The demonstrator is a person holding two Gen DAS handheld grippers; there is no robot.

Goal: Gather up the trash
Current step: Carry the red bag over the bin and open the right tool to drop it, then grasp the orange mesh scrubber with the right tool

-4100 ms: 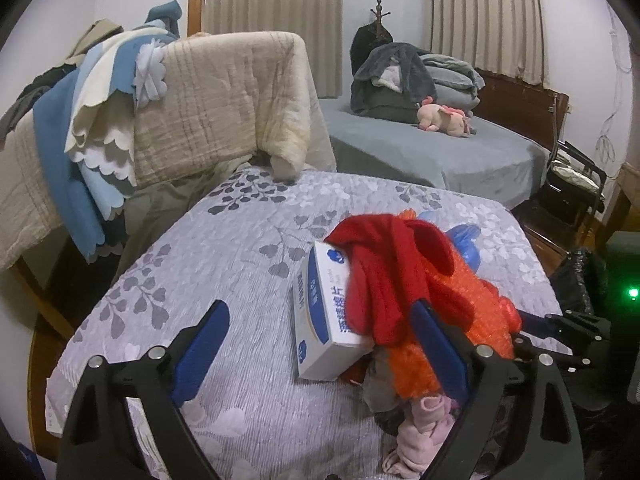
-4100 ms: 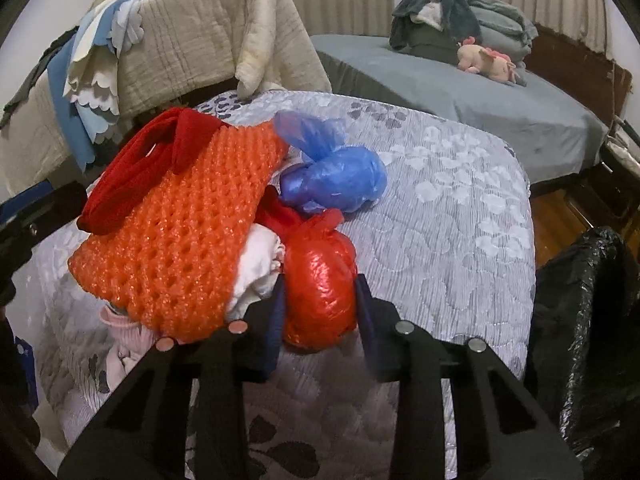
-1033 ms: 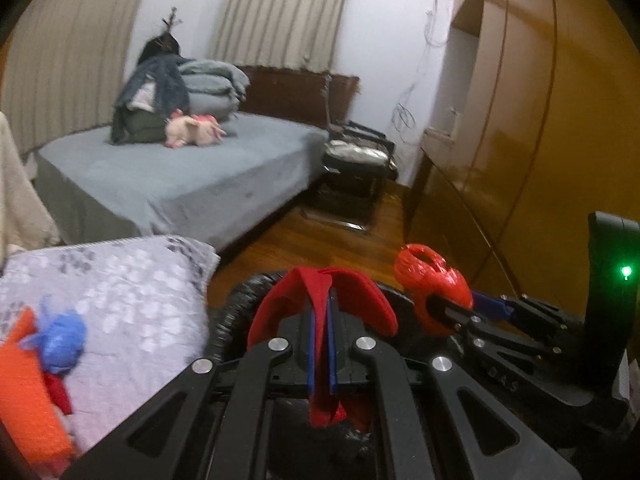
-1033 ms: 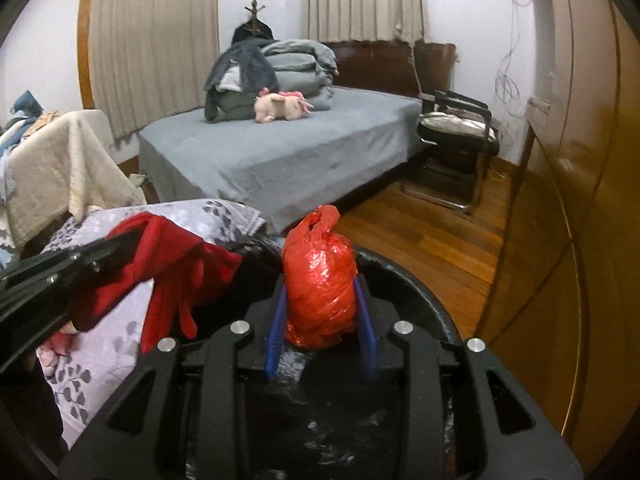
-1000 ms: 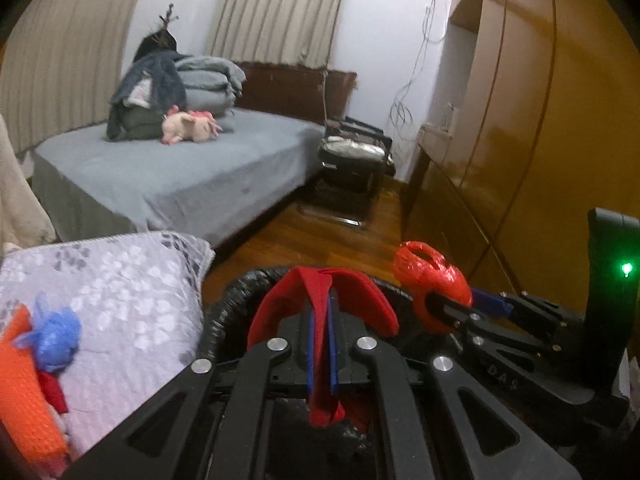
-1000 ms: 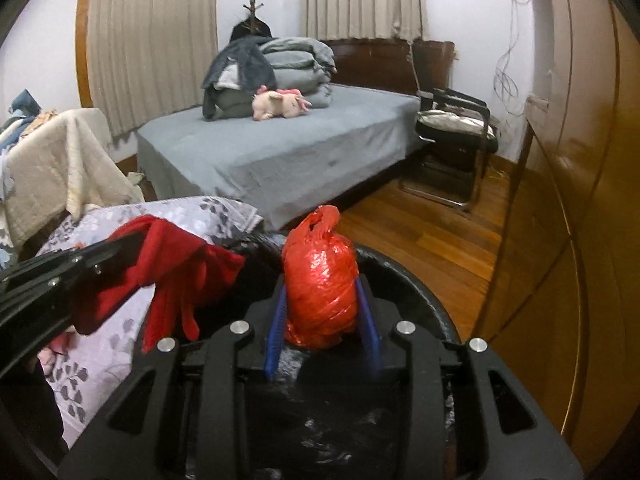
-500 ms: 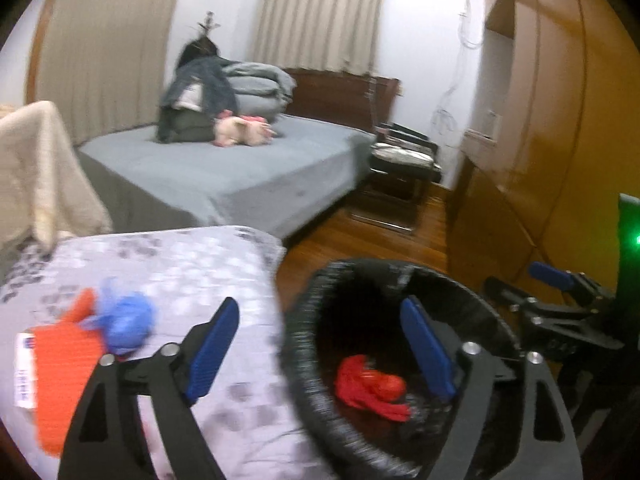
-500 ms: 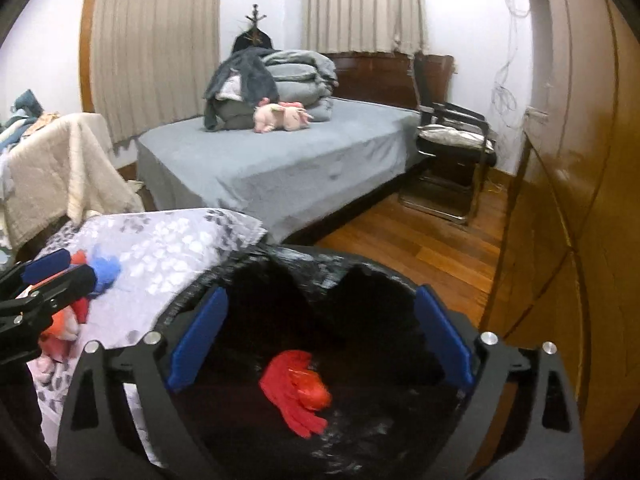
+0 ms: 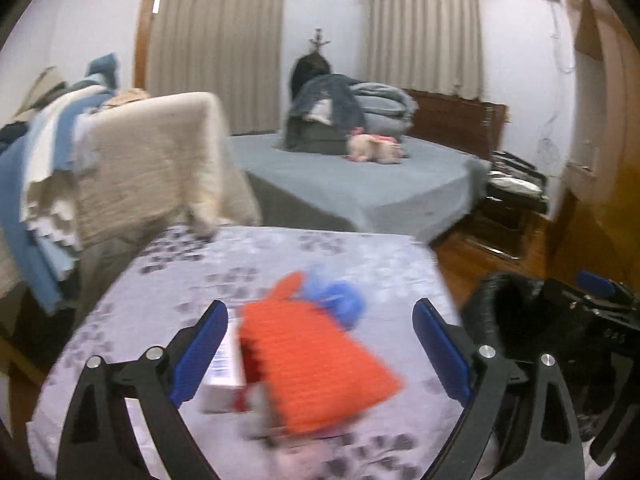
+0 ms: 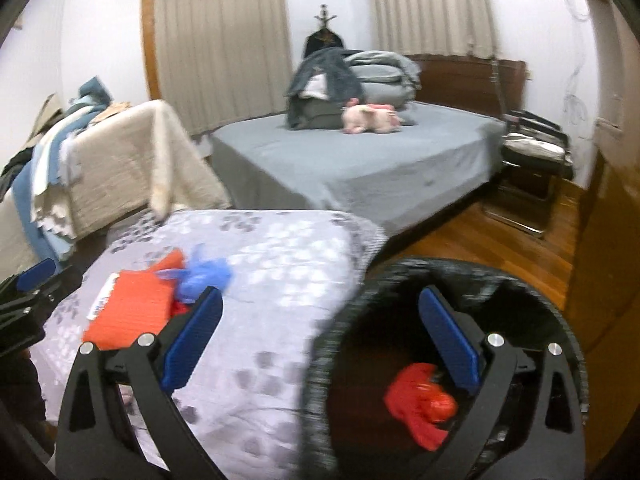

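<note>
A mattress in a grey leaf-print cover (image 10: 256, 264) carries an orange knitted bag (image 9: 316, 360), a blue plastic bag (image 9: 340, 300) and a white box (image 9: 224, 376). Beside it stands a black-lined bin (image 10: 340, 320) with red trash (image 10: 420, 400) inside. The left hand-held gripper (image 9: 320, 354) is opening, empty, over the orange bag. The right hand-held gripper (image 10: 320, 344) is spread wide, empty, at the bin's rim.

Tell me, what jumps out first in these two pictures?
The bright orange knitted bag lies on the grey flowered bedspread, with a crumpled blue plastic bag behind it. Beside the bed, a black-lined trash bin holds a red bundle. Both claws, left and right, are empty.
</note>
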